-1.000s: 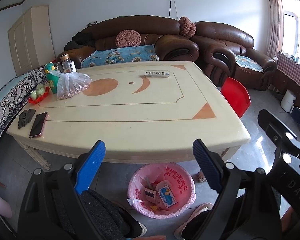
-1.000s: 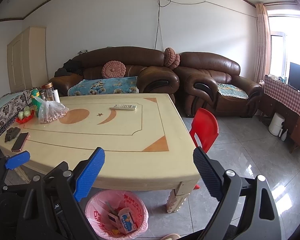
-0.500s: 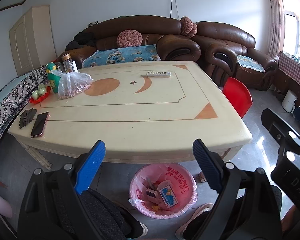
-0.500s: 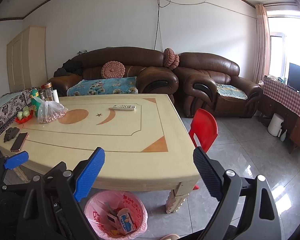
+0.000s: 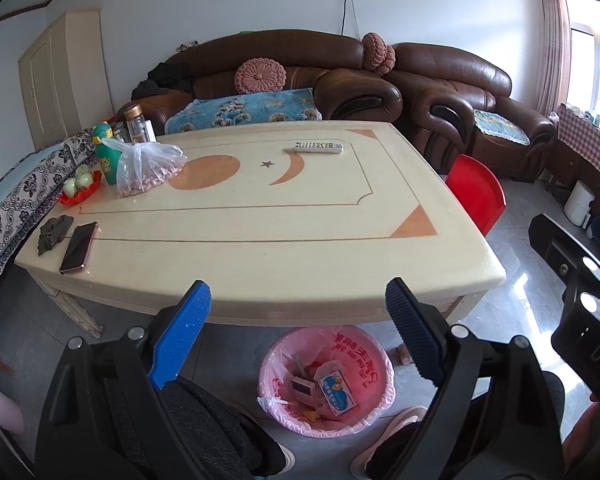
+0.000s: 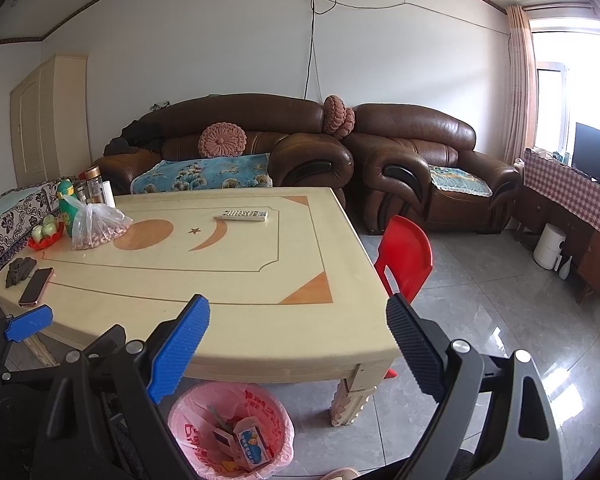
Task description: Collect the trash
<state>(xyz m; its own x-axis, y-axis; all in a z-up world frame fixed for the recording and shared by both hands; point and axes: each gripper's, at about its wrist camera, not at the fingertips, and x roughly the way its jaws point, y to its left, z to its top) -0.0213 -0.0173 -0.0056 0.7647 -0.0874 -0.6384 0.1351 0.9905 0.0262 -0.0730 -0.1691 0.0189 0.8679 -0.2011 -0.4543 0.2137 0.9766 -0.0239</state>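
1. Left wrist view, hidden parts: the left gripper (image 5: 296, 324) body fills the lower frame and cuts off the person's dark-trousered knee (image 5: 204, 420) and shoes (image 5: 396, 424). The waste bin (image 5: 326, 380), lined with a pink bag, stands on the floor just under the near edge of the bench (image 5: 260, 248); its far rim is hidden by that edge. The cartons (image 5: 336, 392) inside are legible only as a blue-and-white printed box and a smaller one; the other scraps cannot be made out.
2. Left wrist view, pose: the gripper tilts downward past the bench's near edge, fingers (image 5: 180, 340) spread wide, nothing between them. A black part of the right gripper (image 5: 580, 320) intrudes at the right of the bench.
3. Left wrist view, materials: ribbed blue finger pads; glossy cream bench top with orange inlays of disc, crescent and star. At the bench's left end lie a phone (image 5: 78, 248), a dark crumpled cloth (image 5: 54, 234) and a clear bag of nuts (image 5: 148, 168); a remote (image 5: 318, 147) lies toward the far side.
4. Right wrist view, hidden parts: the bin (image 6: 232, 432) is partly covered by the right gripper's (image 6: 298, 348) left finger and the bench's (image 6: 220, 272) edge.
5. Right wrist view, pose: fingers (image 6: 412, 348) held wide apart, empty, over the bench's near corner; a blue tip of the left gripper (image 6: 28, 322) shows at the bench's left.
6. Right wrist view, materials: a moulded red plastic chair (image 6: 408, 264) stands at the bench's right side; brown leather sofas (image 6: 420, 160) lie beyond it.
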